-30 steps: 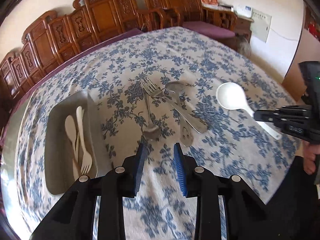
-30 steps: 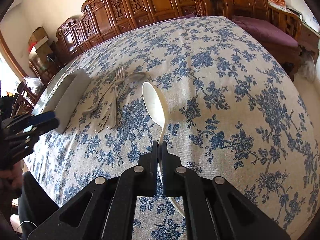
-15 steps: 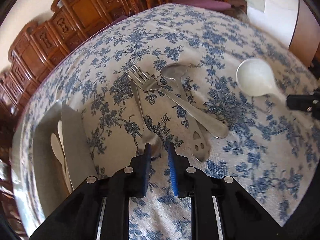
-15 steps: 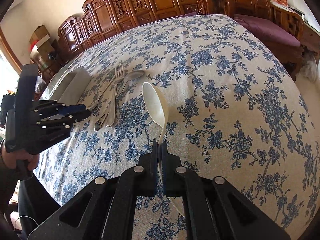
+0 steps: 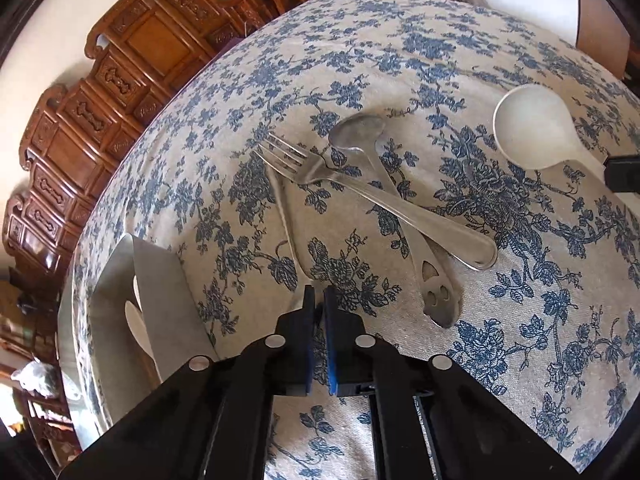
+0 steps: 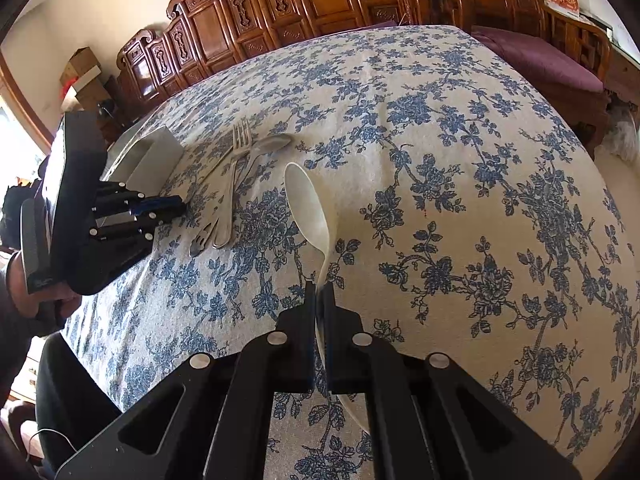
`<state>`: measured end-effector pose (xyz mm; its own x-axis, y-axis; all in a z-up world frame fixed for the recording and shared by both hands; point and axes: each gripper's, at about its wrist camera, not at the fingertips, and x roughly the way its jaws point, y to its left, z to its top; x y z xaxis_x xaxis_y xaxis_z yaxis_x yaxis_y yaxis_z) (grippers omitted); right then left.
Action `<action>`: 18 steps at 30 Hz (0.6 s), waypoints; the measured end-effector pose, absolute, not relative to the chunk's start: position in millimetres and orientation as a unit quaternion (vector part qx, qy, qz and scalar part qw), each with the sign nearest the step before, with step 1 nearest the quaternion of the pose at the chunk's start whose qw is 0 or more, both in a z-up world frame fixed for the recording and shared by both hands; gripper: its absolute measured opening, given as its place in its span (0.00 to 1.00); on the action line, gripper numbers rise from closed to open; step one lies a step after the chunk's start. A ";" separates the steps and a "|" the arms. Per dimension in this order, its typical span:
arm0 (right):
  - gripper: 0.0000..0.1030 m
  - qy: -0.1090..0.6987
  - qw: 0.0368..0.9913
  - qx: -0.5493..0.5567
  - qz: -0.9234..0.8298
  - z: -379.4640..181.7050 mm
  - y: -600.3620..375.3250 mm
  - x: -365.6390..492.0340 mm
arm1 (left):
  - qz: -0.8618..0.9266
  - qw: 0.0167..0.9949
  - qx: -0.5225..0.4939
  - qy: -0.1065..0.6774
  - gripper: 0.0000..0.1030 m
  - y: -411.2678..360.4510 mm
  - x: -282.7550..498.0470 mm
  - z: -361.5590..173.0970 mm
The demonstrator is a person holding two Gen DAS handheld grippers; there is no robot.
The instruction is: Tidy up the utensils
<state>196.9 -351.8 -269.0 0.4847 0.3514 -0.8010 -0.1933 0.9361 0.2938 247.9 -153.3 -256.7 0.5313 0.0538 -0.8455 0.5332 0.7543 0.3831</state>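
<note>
My left gripper (image 5: 319,300) is shut on the handle end of a slim metal utensil (image 5: 285,216) that runs away from me on the tablecloth. Beside it lie a metal fork (image 5: 384,196) and a metal spoon (image 5: 396,208), crossed. My right gripper (image 6: 319,292) is shut on the handle of a white spoon (image 6: 308,208); its bowl shows in the left wrist view (image 5: 532,128). The grey tray (image 5: 160,300) at the left holds white plastic cutlery (image 5: 134,320). The left gripper also shows in the right wrist view (image 6: 176,204).
The blue-flowered tablecloth (image 6: 440,160) covers a round table. Carved wooden chairs (image 6: 280,0) line the far side, and a purple-cushioned bench (image 6: 540,56) stands at the right. The table edge drops off at the right (image 6: 600,200).
My left gripper has moved down and forward to the slim utensil's handle, and its jaws have shut on it. The right gripper still holds the white spoon in place.
</note>
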 end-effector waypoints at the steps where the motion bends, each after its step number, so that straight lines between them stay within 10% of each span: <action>1: 0.04 0.482 0.858 0.080 0.159 -269.0 -351.0 196.9 | -0.147 0.817 0.319 0.457 0.01 -151.9 248.0 -253.7; 18: 0.04 0.482 0.858 0.065 0.165 -269.3 -342.0 194.7 | -0.163 0.867 0.182 0.433 0.00 -114.0 240.0 -204.5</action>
